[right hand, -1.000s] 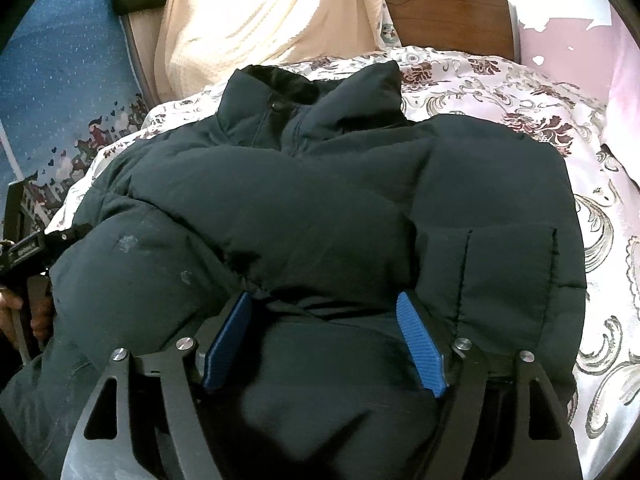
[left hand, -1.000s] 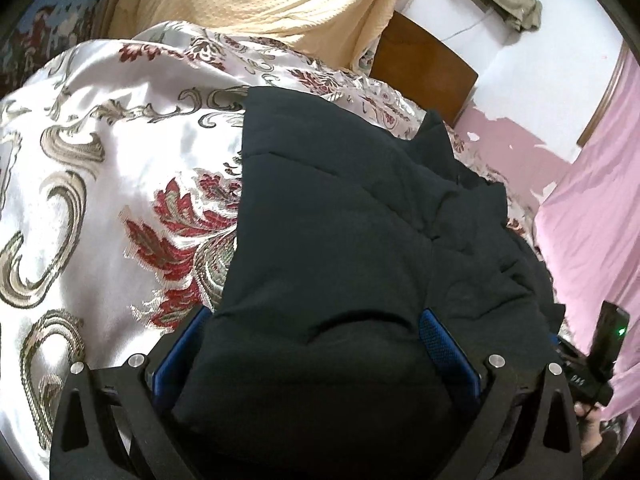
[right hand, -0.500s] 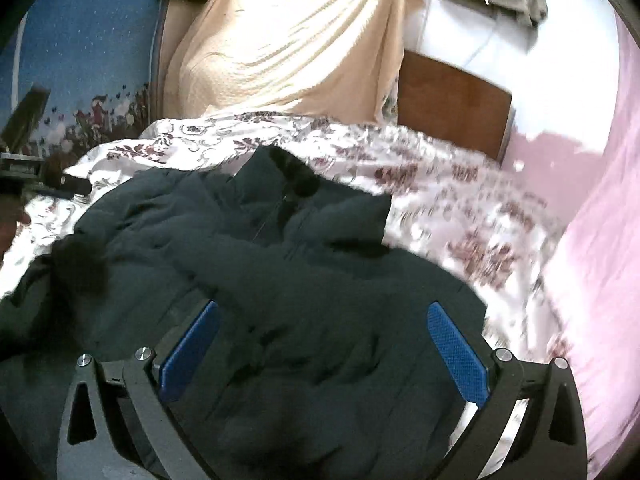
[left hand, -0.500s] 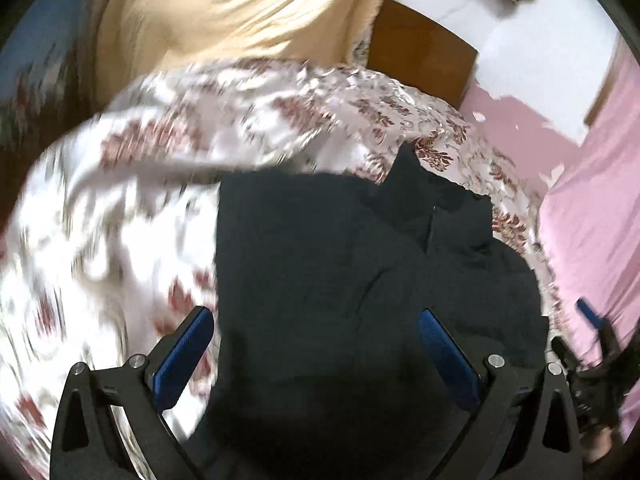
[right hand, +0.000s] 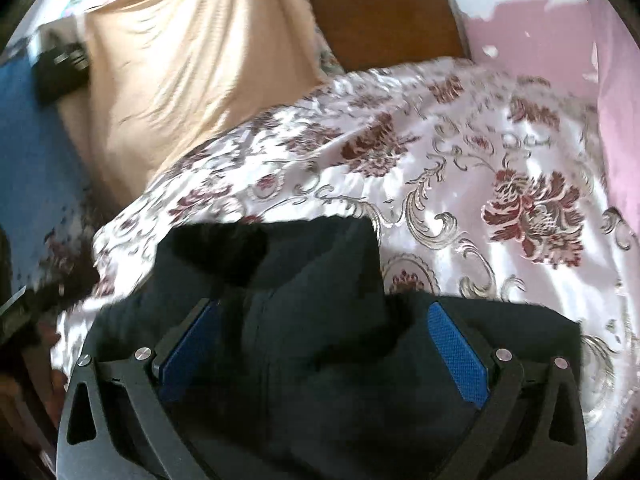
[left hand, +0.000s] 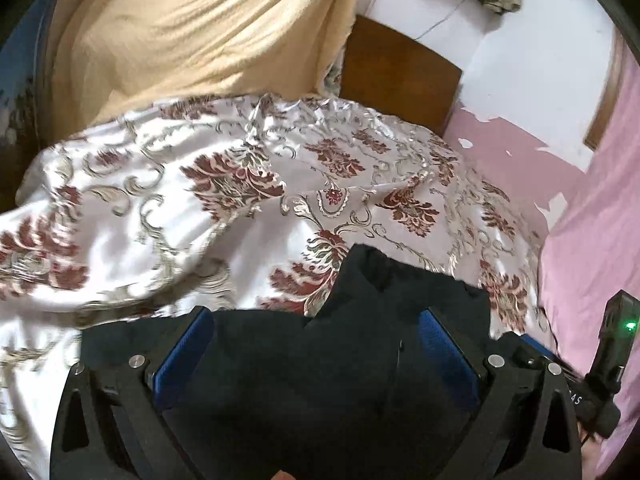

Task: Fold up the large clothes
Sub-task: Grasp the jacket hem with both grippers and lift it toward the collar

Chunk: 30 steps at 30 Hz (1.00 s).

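A dark puffer jacket (left hand: 320,384) lies on a floral satin bedspread (left hand: 240,200), its collar (left hand: 372,268) pointing up the bed. My left gripper (left hand: 316,316) hovers over the jacket's near part, blue pads wide apart and pressing on nothing, so it is open. In the right wrist view the same jacket (right hand: 320,360) fills the lower frame. My right gripper (right hand: 324,306) is above it with its jaws fully spread, open. The right gripper's body (left hand: 608,360), green light lit, shows at the left view's right edge.
A cream blanket (left hand: 200,32) hangs at the head of the bed beside a brown wooden headboard (left hand: 396,80). Pink fabric (left hand: 600,240) runs along the right side. A black bag (right hand: 60,68) and a blue wall (right hand: 32,140) are on the left. The bedspread (right hand: 500,200) spreads beyond the jacket.
Both grippers have drawn back and up from the jacket, so it now fills only the lower frame and more bedspread shows. The right jaws spread wider. The left stayed open.
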{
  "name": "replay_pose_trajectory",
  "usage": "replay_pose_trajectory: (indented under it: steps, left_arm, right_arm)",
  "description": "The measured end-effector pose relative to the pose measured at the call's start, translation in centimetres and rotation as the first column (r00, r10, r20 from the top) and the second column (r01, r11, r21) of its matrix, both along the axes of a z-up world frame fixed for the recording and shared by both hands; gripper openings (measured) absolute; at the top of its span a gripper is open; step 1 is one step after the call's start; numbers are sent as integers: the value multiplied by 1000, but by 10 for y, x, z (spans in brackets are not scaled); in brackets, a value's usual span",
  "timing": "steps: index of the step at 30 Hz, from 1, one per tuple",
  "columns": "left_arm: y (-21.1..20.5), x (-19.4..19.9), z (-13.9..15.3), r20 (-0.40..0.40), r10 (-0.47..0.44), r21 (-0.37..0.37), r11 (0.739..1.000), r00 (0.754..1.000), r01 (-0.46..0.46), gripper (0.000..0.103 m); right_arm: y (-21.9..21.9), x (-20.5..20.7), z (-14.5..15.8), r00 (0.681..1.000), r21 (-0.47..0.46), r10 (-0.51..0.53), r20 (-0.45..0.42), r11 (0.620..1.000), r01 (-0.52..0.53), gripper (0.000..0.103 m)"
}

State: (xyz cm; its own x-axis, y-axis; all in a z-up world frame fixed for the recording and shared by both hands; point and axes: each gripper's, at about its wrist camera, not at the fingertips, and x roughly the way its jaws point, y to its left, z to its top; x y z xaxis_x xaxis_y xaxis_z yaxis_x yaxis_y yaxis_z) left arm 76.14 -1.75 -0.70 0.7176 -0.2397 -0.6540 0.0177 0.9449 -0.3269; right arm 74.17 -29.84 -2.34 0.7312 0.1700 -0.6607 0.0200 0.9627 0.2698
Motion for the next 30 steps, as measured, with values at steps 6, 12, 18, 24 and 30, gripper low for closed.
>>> replay_pose_trajectory:
  steps: [6, 12, 18, 24, 30]
  left_arm:
    - [-31, 29, -27, -92, 3, 73, 997, 996, 3, 101]
    - [-28, 13, -16, -37, -18, 52, 998, 999, 20, 10]
    - [-6, -40, 23, 68, -27, -1, 1000, 997, 27, 5]
    - [26, -130, 71, 251, 7, -25, 1000, 968, -1, 1]
    - [29, -147, 76, 124, -92, 35, 995, 988, 88, 2]
  right_arm:
    - [15, 36, -17, 994, 22, -86, -63, 996, 87, 100]
    - [4, 27, -17, 989, 32, -135, -61, 990, 137, 24]
    - [-8, -31, 14, 995, 76, -84, 47, 994, 80, 16]
    - [-12, -117, 47, 989, 72, -22, 147, 997, 11, 13]
    - [10, -185, 51, 981, -40, 55, 187, 998, -48, 11]
